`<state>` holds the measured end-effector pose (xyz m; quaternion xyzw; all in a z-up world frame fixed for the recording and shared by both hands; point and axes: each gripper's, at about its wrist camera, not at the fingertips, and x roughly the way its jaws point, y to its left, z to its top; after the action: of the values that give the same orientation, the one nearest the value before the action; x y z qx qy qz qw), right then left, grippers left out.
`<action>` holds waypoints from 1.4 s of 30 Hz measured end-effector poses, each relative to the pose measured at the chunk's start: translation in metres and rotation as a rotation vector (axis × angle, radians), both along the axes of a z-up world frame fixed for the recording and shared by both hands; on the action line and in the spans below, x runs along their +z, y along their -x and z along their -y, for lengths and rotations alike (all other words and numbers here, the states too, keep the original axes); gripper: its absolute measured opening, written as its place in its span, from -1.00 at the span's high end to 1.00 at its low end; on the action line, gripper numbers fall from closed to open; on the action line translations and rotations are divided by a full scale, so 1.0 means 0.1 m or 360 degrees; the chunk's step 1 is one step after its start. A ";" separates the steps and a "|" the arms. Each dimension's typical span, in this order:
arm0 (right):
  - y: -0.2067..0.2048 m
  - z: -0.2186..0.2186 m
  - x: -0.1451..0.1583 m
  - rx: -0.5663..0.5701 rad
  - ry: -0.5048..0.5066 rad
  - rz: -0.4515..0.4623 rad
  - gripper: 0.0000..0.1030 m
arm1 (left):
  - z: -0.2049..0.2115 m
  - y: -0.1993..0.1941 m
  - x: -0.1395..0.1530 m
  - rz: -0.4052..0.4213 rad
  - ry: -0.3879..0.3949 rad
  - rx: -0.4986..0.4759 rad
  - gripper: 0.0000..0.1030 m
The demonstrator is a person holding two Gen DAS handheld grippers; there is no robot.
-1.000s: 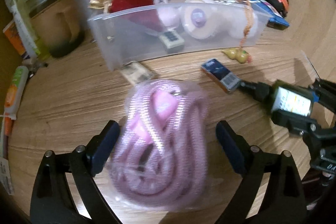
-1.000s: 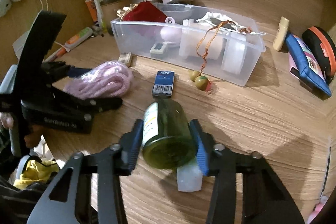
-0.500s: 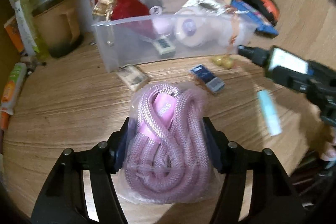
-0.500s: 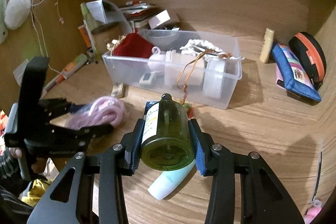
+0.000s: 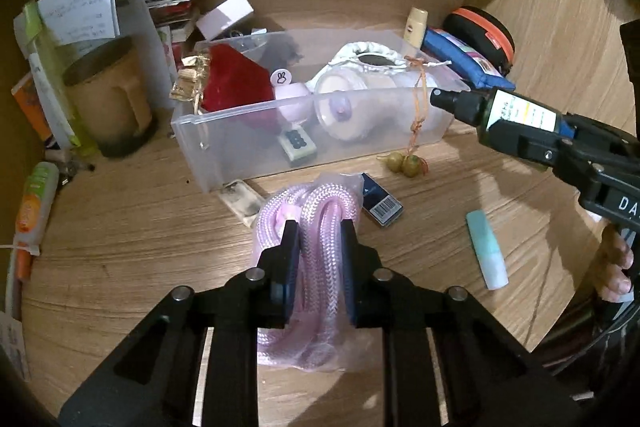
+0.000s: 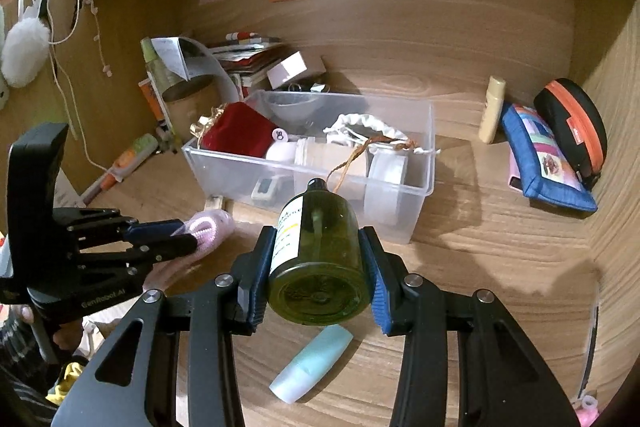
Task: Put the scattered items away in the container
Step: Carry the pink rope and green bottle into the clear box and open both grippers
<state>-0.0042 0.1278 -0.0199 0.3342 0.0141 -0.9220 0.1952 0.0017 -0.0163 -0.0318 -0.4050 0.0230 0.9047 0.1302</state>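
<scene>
Left gripper (image 5: 319, 241): clamped on a bagged coil of pink rope (image 5: 320, 211), jaws pressed tight against its middle strands; the coil sits in front of the clear plastic container (image 5: 240, 143), short of its near wall.

Right gripper (image 6: 318, 267): closed on a green spray bottle (image 6: 320, 255), held by its sides with the black nozzle pointing toward the container; in the left wrist view the bottle's tip reaches close to the container's right end.

Container, landmark: long clear bin on the wooden desk (image 6: 500, 267). Contents: red velvet pouch (image 5: 236, 83) with gold trim at its left end, white drawstring bag (image 5: 372, 53) toward the right end, pale round jars, small white device against the near wall. An orange cord hangs over the near wall, ending in two small gourd charms (image 5: 402, 163) on the desk.

In front of container: dark blue box with barcode (image 5: 382, 205), just right of the rope; small flat clear packet (image 5: 240, 197) at the near left corner; pale teal tube (image 6: 312, 363), further forward, lying beneath the bottle in the right wrist view.

Right of container: cream tube (image 6: 492, 109) standing against the back panel, blue zip pouch (image 6: 544, 163), black case with orange zip (image 6: 572, 123).

Left of container: brown mug (image 5: 108, 103), papers, orange-and-green tube (image 5: 34, 203).
</scene>
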 end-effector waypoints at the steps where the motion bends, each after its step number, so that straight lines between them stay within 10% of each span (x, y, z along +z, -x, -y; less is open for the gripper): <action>1: 0.00 0.00 0.00 0.0004 0.0002 0.0002 0.26 | 0.02 0.00 0.00 0.0008 -0.0006 -0.0007 0.62; 6: 0.02 -0.01 -0.02 0.0009 -0.0006 0.0012 0.26 | 0.07 -0.08 -0.06 0.0001 0.0074 -0.0008 -0.16; 16: 0.06 -0.05 0.12 -0.0018 0.0068 -0.0040 0.26 | 0.16 0.06 -0.26 0.0112 0.0048 -0.0046 -0.55; 24: 0.15 -0.02 0.24 -0.0041 0.0053 -0.0105 0.26 | -0.10 0.15 -0.42 0.0189 0.0153 -0.0121 -0.57; 29: 0.29 -0.02 0.27 -0.0061 0.0058 -0.0102 0.26 | -0.17 0.14 -0.40 0.0186 0.0143 -0.0120 -0.24; 42: 0.63 -0.03 0.17 -0.0121 0.0038 -0.0039 0.26 | 0.04 0.09 -0.03 0.0016 -0.0090 -0.0035 -0.12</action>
<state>-0.0676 0.1313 -0.0029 0.3209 -0.0073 -0.9328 0.1639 -0.0070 -0.0199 -0.0347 -0.4054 0.0011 0.9014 0.1518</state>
